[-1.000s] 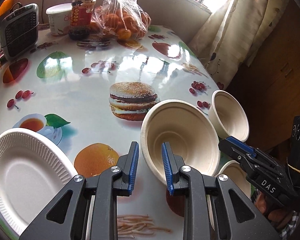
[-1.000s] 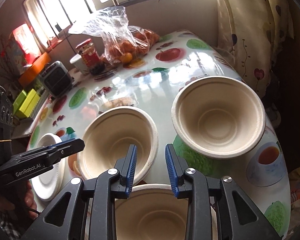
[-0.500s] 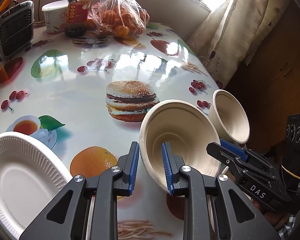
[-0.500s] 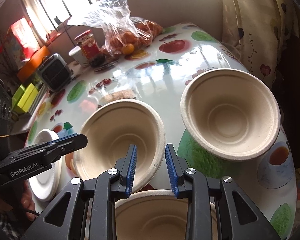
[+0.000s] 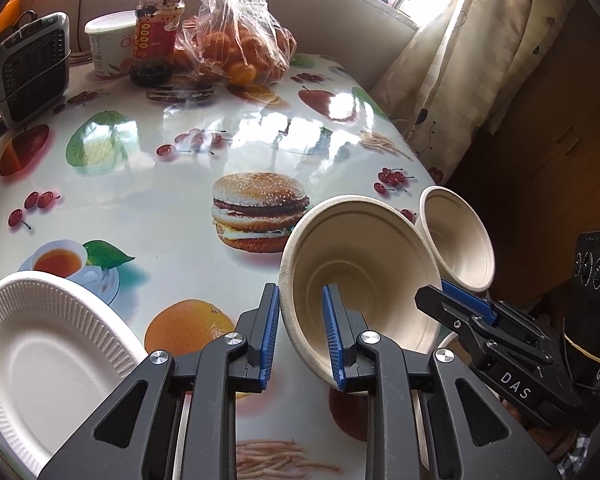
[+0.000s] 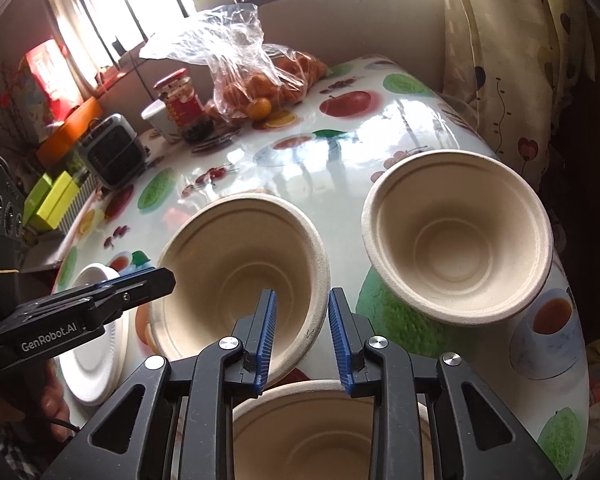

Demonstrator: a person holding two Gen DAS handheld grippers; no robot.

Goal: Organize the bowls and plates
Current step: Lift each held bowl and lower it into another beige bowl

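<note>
Bowls are what I'm sorting, and little is done so far as I can judge: 3 beige pulp bowls sit apart, none nested yet. My left gripper [image 5: 300, 332] has its fingers straddling the rim of the middle bowl [image 5: 360, 276], which is tipped up off the table [image 5: 172, 208]; the pads look close on the wall, though I cannot tell if they truly pinch. My right gripper [image 6: 302, 336] hangs with fingers spread, holding nothing, beside that bowl and above the near bowl [image 6: 320, 436] at the table's front edge. The far bowl [image 6: 456, 236] sits toward the right edge, and the white fluted plate [image 5: 48, 352] lies alone at the front left edge.
</note>
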